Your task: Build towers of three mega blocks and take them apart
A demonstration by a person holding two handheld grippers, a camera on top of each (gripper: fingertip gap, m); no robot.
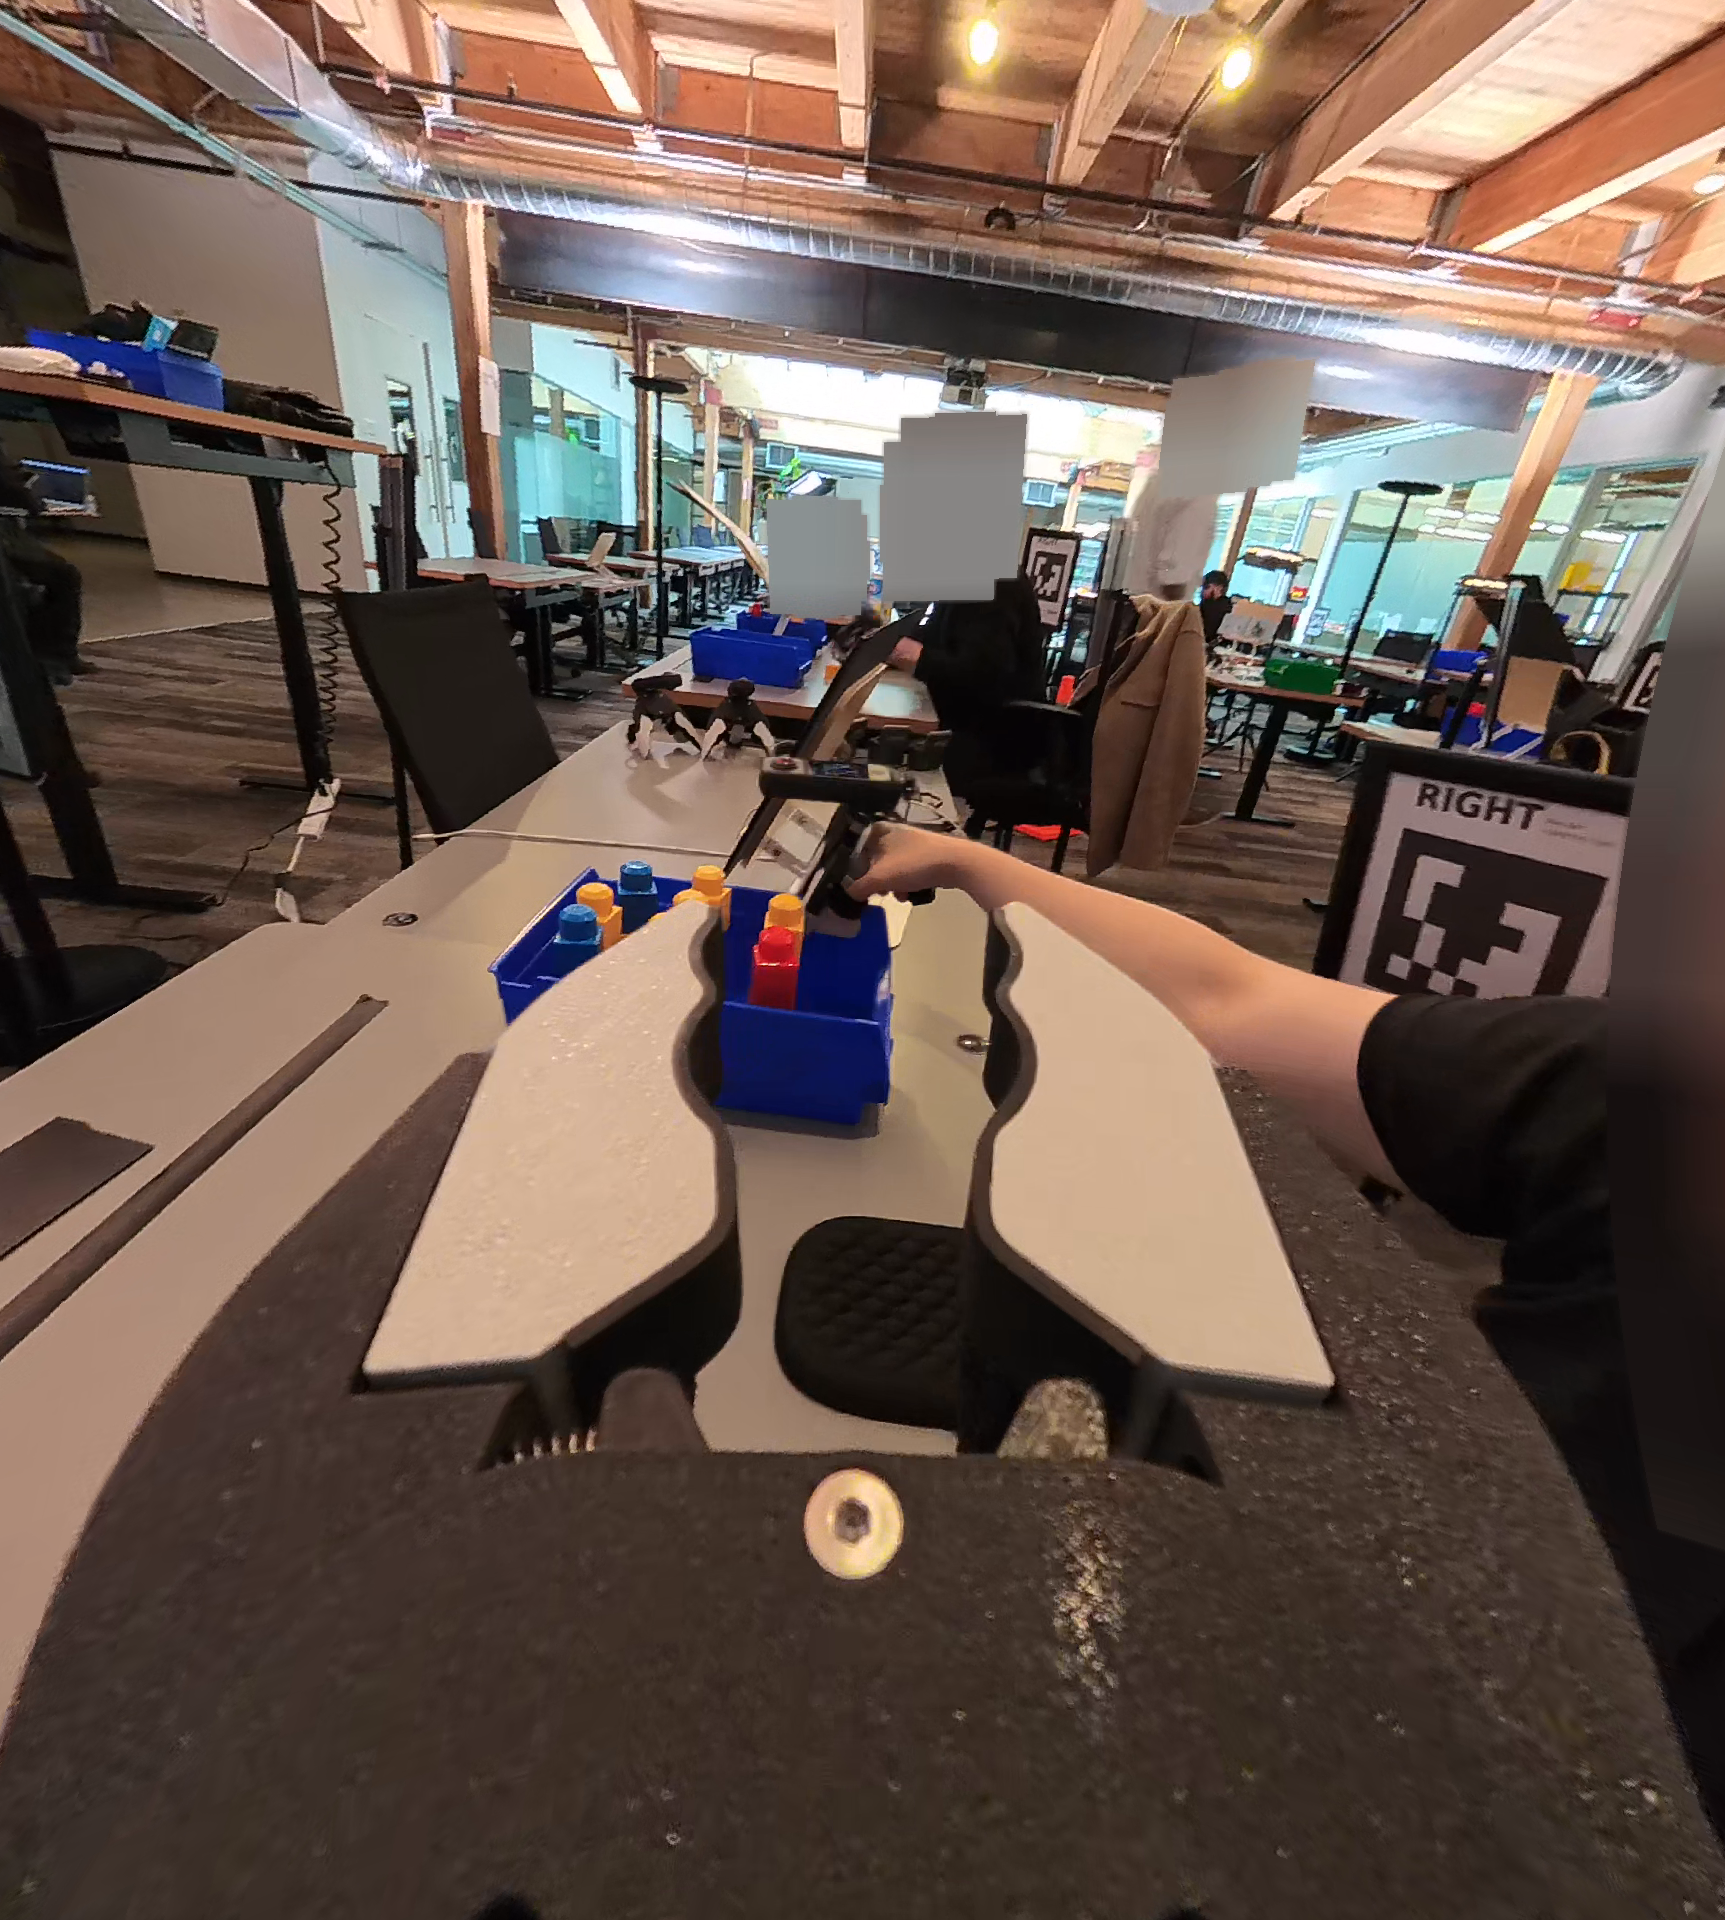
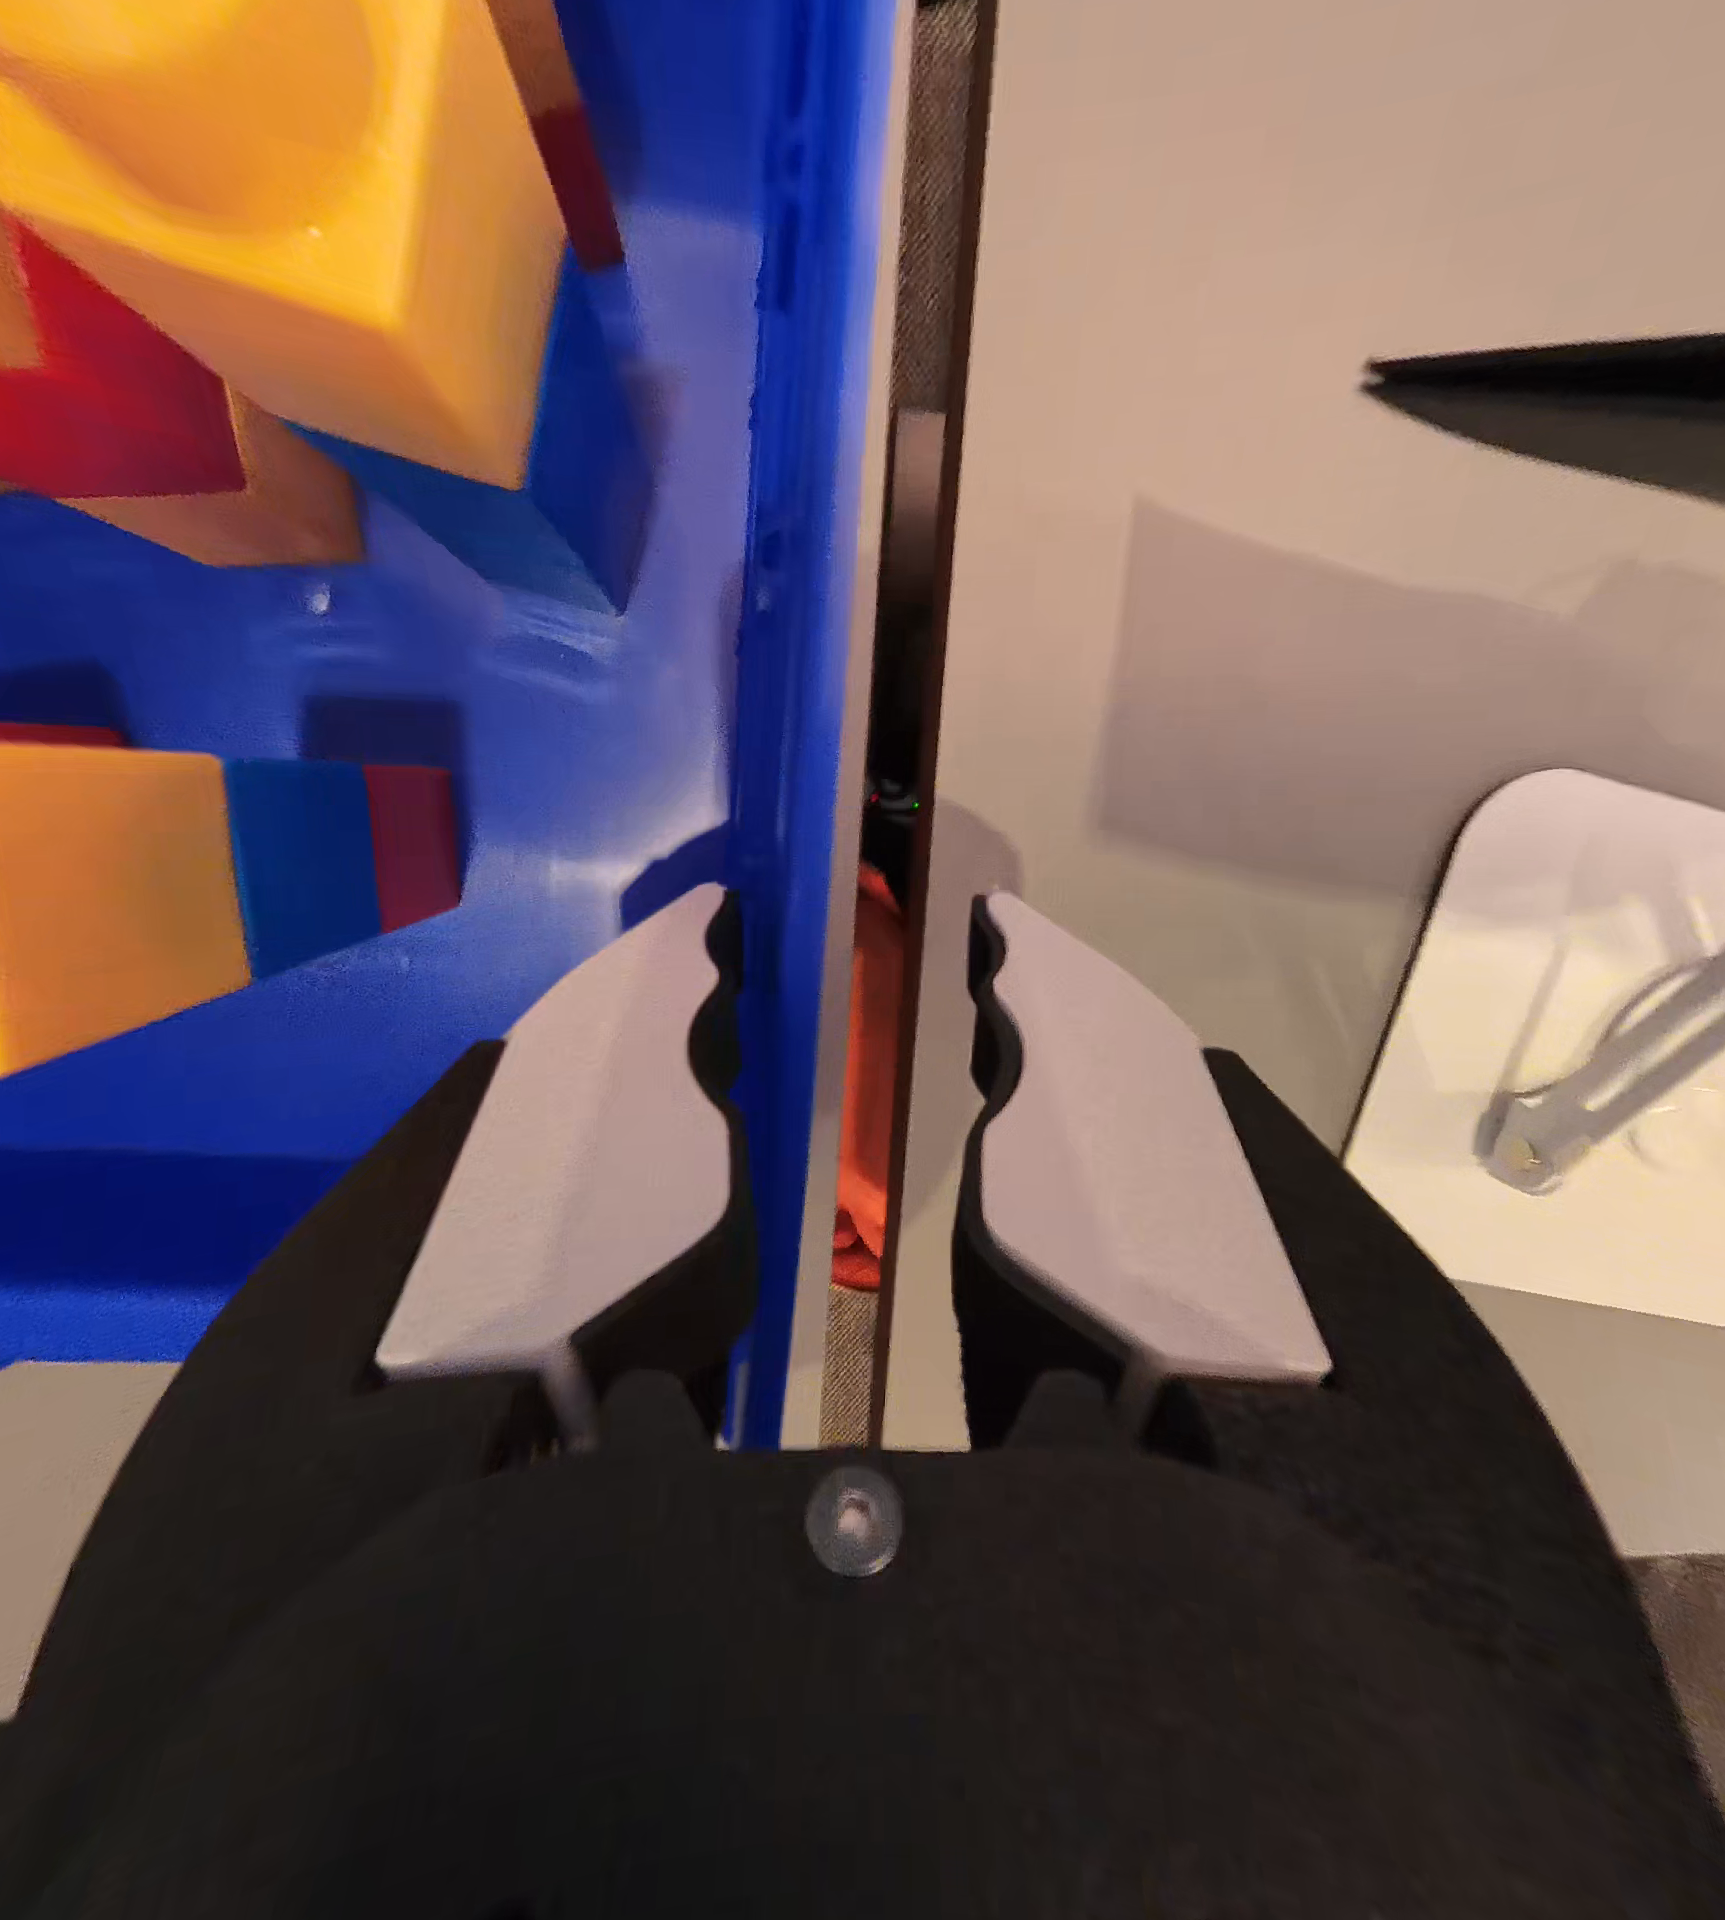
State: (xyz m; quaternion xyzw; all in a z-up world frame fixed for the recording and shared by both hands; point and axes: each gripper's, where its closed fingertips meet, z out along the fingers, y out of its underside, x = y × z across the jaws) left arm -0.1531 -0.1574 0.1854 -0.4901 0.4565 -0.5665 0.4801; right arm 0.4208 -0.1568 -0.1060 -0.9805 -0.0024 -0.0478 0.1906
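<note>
Several small stacked towers of yellow, red and blue plastic mega blocks [image 1: 773,961] are observed standing inside a blue plastic bin [image 1: 804,1055] on the grey table [image 1: 214,1039]. Building is therefore judged to be well advanced; whether each tower counts three blocks cannot be confirmed, and no tower is seen taken apart on the table.

The left gripper [image 1: 842,977] is held back from the bin, above the table, with its jaws parted and nothing between them. The right gripper [image 2: 850,925] is pointed downward at the bin's right-hand wall [image 2: 796,623]; its jaws stand apart, one finger inside the bin and the other outside, straddling the rim. No block is held. A yellow tower [image 2: 266,208] and a second yellow-topped tower [image 2: 58,894] are seen to the left of that finger.

The table edge runs just beside the bin wall, with a gap to an adjoining white surface [image 2: 1616,1091]. Little room is left on that side; open table lies near the left gripper.
</note>
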